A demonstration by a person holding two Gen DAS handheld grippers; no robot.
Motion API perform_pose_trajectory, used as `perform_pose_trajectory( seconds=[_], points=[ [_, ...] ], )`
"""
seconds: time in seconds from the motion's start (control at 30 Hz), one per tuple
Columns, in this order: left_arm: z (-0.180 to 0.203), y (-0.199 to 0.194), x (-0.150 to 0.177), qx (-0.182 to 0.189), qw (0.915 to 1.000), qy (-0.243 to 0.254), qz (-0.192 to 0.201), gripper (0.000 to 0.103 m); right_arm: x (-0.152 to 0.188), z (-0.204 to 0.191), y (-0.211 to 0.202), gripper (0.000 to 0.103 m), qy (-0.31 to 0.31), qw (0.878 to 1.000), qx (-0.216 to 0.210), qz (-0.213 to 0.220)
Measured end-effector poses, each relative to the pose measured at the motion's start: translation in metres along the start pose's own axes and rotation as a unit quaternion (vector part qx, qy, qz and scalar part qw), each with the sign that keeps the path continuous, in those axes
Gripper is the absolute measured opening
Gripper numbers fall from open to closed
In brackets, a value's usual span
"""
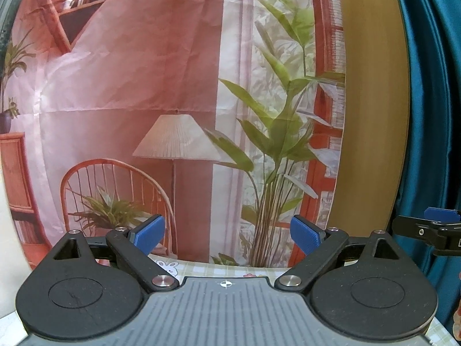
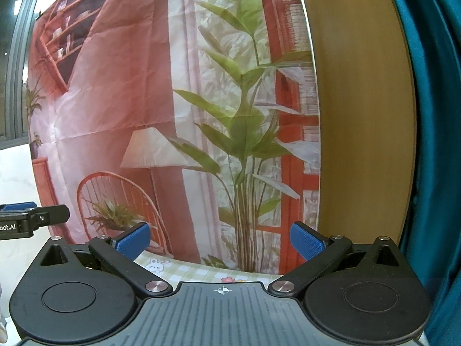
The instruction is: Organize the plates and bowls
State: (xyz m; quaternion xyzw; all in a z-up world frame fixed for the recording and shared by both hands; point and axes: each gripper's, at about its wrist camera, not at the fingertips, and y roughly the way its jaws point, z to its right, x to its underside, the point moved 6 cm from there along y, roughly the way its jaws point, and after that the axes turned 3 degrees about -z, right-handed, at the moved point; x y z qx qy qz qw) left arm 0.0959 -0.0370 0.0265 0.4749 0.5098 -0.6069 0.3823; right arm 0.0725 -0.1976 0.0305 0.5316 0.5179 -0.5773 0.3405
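Both sets of tongs are held up level and point at the far backdrop rather than down at the worktop. The left tongs (image 1: 227,236) stand wide apart, their blue pads (image 1: 148,233) with nothing between them. The right tongs (image 2: 220,240) are spread just as wide and grip nothing either. The two sit side by side: the right tongs' tip pokes in at the right edge of the left wrist view, and the left tongs' tip shows at the left edge of the right wrist view. Straight ahead hangs a creased printed cloth backdrop (image 1: 129,72), showing a pink room with a lamp, a wicker chair and a tall leafy plant. To its right stands a plain wooden panel (image 1: 371,101), and further right a teal curtain (image 1: 432,86) falls in folds. Only a narrow strip of the worktop (image 2: 201,272) shows between the tongs, covered in a green checked cloth with a white rabbit (image 2: 157,265) and small flowers printed on it. At the far left of the right wrist view there is a dark window frame (image 2: 17,57). I cannot see the plates or bowls from either wrist view.
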Motion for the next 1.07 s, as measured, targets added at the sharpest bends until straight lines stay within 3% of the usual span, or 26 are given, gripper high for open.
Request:
perform_pose_trajectory(
  seconds=[1.07],
  points=[
    [0.0014,-0.0057,-0.0044,-0.015,0.9995,0.023,0.017,0.095,0.0003,0.0052,-0.0021,0.103,0.002,1.000,0.001,-0.001]
  ],
)
